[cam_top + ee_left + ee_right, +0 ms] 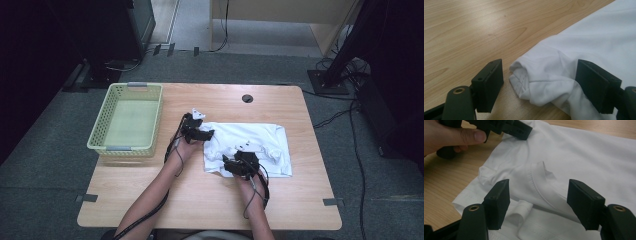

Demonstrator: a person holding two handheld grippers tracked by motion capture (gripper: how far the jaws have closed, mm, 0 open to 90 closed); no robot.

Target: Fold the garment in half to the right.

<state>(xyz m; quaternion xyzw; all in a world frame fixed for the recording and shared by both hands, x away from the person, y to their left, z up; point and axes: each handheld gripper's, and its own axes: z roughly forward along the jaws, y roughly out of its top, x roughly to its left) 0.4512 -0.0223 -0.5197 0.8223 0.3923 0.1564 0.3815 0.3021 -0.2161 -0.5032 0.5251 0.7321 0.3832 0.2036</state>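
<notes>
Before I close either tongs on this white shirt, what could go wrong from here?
1. The left tongs straddle a bunched sleeve; closing may pinch several layers.
2. The right tongs stand open over the collar; a bite there may take one layer and drag the shirt crooked.
3. Both sit at the shirt's left side, so lifting may bunch it.
</notes>
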